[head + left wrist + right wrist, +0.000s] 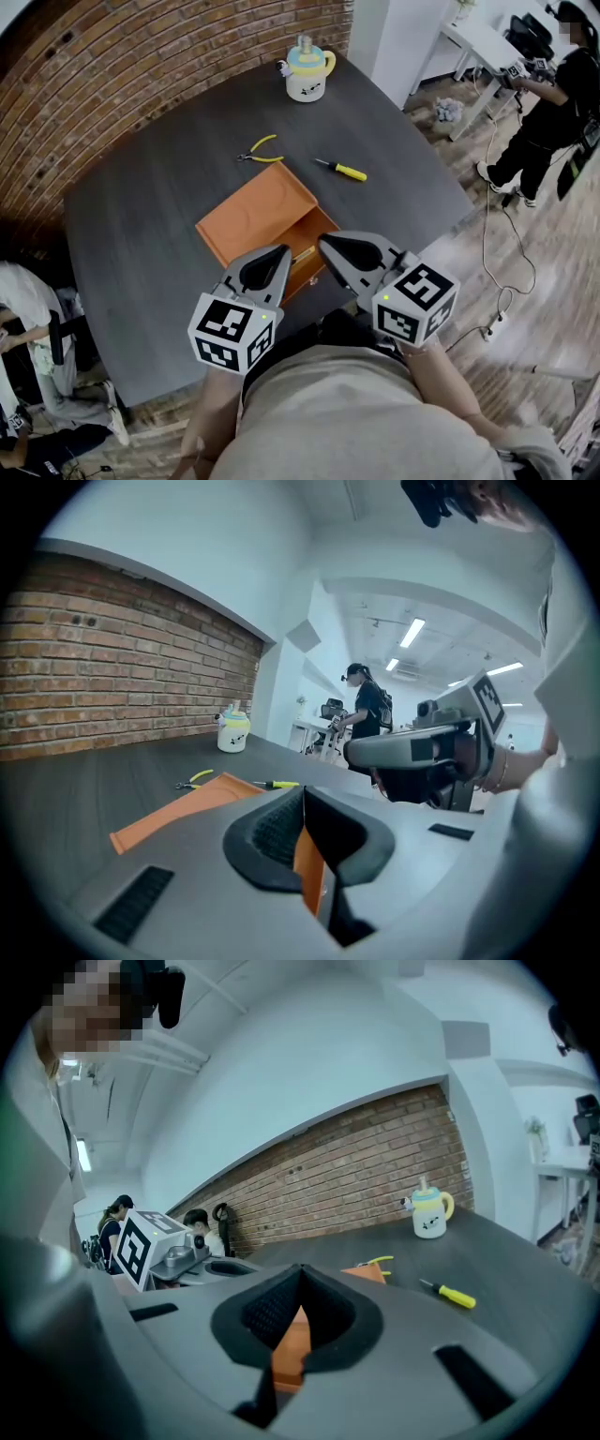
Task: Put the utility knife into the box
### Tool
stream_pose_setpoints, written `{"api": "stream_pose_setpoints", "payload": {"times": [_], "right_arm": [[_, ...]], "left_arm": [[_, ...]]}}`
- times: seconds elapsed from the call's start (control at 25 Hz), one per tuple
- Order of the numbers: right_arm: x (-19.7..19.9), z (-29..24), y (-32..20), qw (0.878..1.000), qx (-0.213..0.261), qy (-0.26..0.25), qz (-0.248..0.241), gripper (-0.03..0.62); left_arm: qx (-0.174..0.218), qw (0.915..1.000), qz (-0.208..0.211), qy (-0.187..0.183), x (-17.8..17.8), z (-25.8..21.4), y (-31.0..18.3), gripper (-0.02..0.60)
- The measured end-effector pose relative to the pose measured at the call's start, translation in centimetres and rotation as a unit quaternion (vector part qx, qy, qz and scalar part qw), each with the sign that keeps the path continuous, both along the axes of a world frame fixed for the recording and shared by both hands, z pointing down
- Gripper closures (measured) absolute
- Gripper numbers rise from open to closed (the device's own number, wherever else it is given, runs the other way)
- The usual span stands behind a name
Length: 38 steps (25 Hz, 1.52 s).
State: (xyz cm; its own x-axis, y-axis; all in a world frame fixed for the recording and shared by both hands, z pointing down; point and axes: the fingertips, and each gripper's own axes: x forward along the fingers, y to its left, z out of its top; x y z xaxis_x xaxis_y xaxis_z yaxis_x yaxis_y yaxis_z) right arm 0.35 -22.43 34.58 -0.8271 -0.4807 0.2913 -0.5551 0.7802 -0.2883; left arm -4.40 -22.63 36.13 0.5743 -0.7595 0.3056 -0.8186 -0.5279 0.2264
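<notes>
Left gripper (279, 255): jaws pressed together, nothing held. Right gripper (330, 246): likewise closed, empty. Both hover over the open orange box (258, 211) on the dark table (141, 234). Utility knife (303, 254): yellow sliver in the box tray between the grippers, mostly hidden. Pliers (261, 150) and screwdriver (342, 170) lie beyond.

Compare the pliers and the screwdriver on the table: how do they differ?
The pliers have two curved yellow handles spread apart; the screwdriver is one straight piece with a single yellow handle. The pliers lie close to the orange box; the screwdriver lies apart, further right. Both lie flat on the dark table.
</notes>
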Motion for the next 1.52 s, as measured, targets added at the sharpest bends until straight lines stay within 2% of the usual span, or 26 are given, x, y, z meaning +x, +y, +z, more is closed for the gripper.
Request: {"api": "stream_pose_setpoints", "payload": {"times": [0.36,0.76,1.04,1.52], "right_arm": [[1.2,2.0,1.1,0.999,-0.033,0.011,0.025,0.586],[1.7,3.4,1.4,0.998,-0.050,0.032,0.033,0.586],[2.0,4.2,1.6,0.997,-0.061,0.027,0.036,0.588],[1.3,4.2,1.9,0.997,-0.065,0.028,0.015,0.588]], "left_arm": [[-0.040,0.9991,0.002,0.016,0.2,2.0,1.2,0.558],[-0.059,0.9978,-0.001,0.031,0.6,2.9,1.8,0.558],[-0.063,0.9975,-0.002,0.032,1.1,3.3,1.9,0.558],[-0.066,0.9971,-0.011,0.036,0.9,3.2,2.2,0.558]]}}
